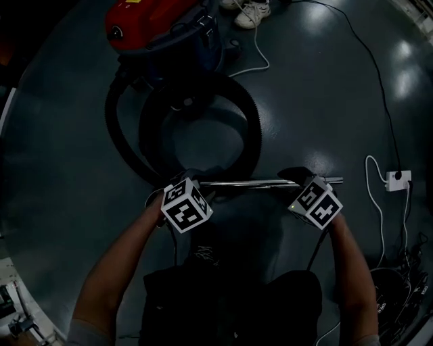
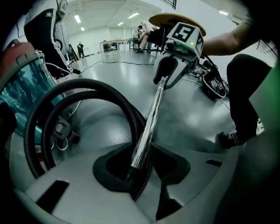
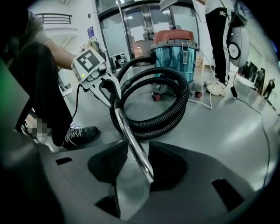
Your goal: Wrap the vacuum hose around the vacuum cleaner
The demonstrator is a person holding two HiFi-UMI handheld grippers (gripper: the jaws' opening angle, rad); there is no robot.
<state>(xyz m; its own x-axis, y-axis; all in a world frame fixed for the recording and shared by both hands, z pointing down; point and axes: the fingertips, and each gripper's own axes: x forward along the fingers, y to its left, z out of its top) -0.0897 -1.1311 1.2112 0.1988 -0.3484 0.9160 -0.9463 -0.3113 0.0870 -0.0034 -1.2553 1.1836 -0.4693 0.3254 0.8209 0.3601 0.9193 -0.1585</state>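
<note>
I'm holding the chrome tube [image 1: 270,183] roughly level and off the floor [image 1: 318,101], one gripper at each end. L gripper [image 2: 139,168] is clamping it right where the black ribbed hose [image 1: 252,125] is joining the metal, jaws closed on that joint. R gripper [image 3: 140,161] is pinching the tube near its free end, pads pressing the chrome on both sides, w/ a short stub sticking out past it in the head view. The hose is lying in two loose loops on the floor between me and the vacuum cleaner [image 3: 173,48], i.e. coiling in front of the vac, not around its body. The vac, red lid over a teal see-through canister, is sitting well ahead of both grippers. A person in white trainers [image 1: 252,13] is standing just beside it. A white cable [image 1: 260,54] is trailing across the floor from near the trainers toward the vac.
</note>
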